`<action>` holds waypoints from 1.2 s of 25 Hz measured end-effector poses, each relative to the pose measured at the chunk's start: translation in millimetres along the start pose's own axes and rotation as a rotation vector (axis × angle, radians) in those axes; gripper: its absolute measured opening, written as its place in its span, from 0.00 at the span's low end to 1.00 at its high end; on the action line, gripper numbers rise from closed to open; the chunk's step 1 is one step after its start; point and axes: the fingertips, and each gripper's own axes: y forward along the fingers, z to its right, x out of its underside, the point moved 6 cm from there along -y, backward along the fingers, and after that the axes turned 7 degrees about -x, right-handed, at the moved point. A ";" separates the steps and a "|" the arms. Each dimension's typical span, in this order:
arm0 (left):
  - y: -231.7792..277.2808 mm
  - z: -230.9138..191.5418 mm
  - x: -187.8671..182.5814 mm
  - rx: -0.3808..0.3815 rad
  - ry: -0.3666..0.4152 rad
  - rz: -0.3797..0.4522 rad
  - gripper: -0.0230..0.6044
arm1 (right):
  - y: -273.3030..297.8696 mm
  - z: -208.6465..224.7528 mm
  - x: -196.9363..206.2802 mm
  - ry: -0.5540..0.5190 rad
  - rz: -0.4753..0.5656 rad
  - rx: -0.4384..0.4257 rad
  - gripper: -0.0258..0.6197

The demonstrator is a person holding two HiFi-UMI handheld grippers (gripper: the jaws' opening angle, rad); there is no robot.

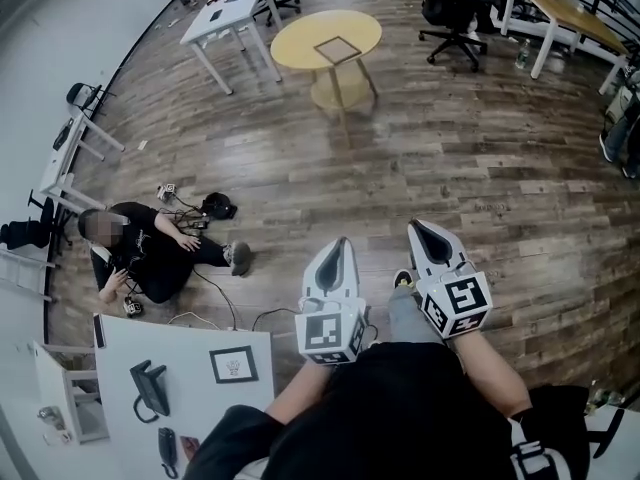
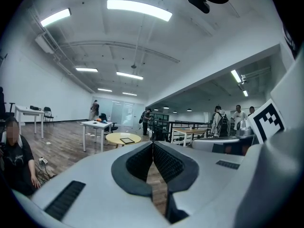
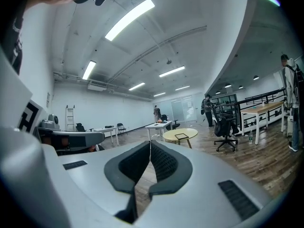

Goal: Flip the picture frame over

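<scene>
Two grippers closed, empty: left gripper [image 1: 338, 243]; right gripper [image 1: 420, 228].
One dark square picture frame [image 1: 337, 48] on round yellow table [image 1: 295, 38]; seemingly a second frame [image 1: 232, 365] on white desk [image 1: 180, 353].

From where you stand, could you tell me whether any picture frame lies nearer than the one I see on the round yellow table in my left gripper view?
Observer: Yes. The head view shows a second picture frame lying flat on a white desk, close by on the person's left.
Operator: Thank you. Is the other hand free?
Observer: In its own view the right hand-held gripper has its jaws closed together with nothing between them.
Operator: Does anything else lie on that desk?
Observer: A black object that I cannot identify lies to the left of the frame, apart from it.
</scene>
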 end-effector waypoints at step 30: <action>277.5 -13.8 -39.3 -0.096 0.052 -0.017 0.07 | 199.3 211.7 -41.2 0.022 -0.027 -0.097 0.07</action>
